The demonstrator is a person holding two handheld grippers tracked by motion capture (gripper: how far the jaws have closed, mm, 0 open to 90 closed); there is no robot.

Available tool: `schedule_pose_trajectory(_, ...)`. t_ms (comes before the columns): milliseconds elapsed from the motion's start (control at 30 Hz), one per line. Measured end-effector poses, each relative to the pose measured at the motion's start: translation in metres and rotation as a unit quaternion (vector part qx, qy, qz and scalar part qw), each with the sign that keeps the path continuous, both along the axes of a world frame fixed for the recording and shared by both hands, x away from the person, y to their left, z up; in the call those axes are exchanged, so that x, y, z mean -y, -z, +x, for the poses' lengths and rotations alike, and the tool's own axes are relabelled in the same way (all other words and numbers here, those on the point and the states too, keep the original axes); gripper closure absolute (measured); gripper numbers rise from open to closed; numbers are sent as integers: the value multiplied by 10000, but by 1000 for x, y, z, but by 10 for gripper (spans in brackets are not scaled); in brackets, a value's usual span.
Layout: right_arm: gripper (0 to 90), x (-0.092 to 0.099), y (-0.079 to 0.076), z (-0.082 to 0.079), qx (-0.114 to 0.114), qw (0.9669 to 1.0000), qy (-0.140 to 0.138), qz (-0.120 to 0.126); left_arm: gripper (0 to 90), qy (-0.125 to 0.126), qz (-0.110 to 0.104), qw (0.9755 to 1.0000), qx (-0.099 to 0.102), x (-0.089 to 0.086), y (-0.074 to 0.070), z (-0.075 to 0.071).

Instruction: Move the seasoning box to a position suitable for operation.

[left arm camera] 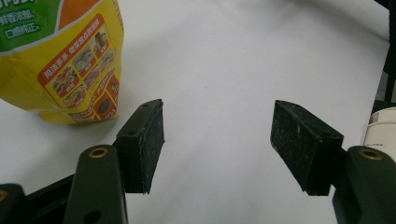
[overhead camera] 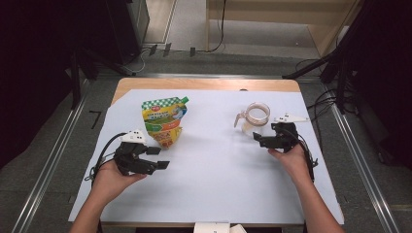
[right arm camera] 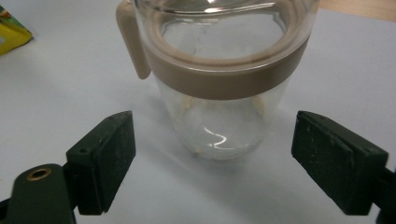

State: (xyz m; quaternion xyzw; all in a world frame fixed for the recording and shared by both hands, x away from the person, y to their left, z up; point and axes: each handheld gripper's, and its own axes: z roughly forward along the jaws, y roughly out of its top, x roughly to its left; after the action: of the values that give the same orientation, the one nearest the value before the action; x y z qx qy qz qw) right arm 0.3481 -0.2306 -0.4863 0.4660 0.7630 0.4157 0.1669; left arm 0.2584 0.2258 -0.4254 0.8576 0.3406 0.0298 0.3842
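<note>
In the high view a clear glass jar with a beige plastic collar and side handle (overhead camera: 254, 118) stands upright at centre right of the frame, on the pale paper sheet (overhead camera: 214, 165) that covers the wooden table (overhead camera: 204, 83). The right gripper (overhead camera: 259, 139) lies just below it in the frame, held in the person's right hand (overhead camera: 291, 160); whether its tips touch the glass cannot be told from there. In the right gripper view the jaws stand wide apart, released, with the jar (right arm camera: 219, 70) ahead of them and not pressed by either pad; the jar's top is cut off by the upper edge. Something pale lies at the bottom of the jar, too faint to make out.

At centre left of the high view a yellow and green printed pouch with a corner spout (overhead camera: 164, 120) stands on the sheet. The left gripper (overhead camera: 158, 158), in the left hand (overhead camera: 114, 177), sits below and left of it. In the left gripper view its jaws are spread with bare sheet between them, holding nothing; the pouch (left arm camera: 74, 60) shows at upper left, cut off by the frame, its small print unreadable. A white object (left arm camera: 380, 128) at the right edge is too cropped to identify.
</note>
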Motion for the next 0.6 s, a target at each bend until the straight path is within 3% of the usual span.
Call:
schedule_pose_trajectory(100,132,-2,-1,7,117,9998,85,-126,356,-3,-3,10000,27,0,-1,-2)
schedule_pose_trajectory(233,131,-5,2,16,172,9997,190,22,357,-6,-25,10000,39,1,-1,-4)
schedule_pose_trajectory(467,97,-13,12,25,376,9992,131,-10,377,-87,-58,9999,67,2,-5,-7)
schedule_pose_trajectory(600,102,-24,17,31,550,9982,258,-10,375,-110,-72,9999,34,3,-4,-8)
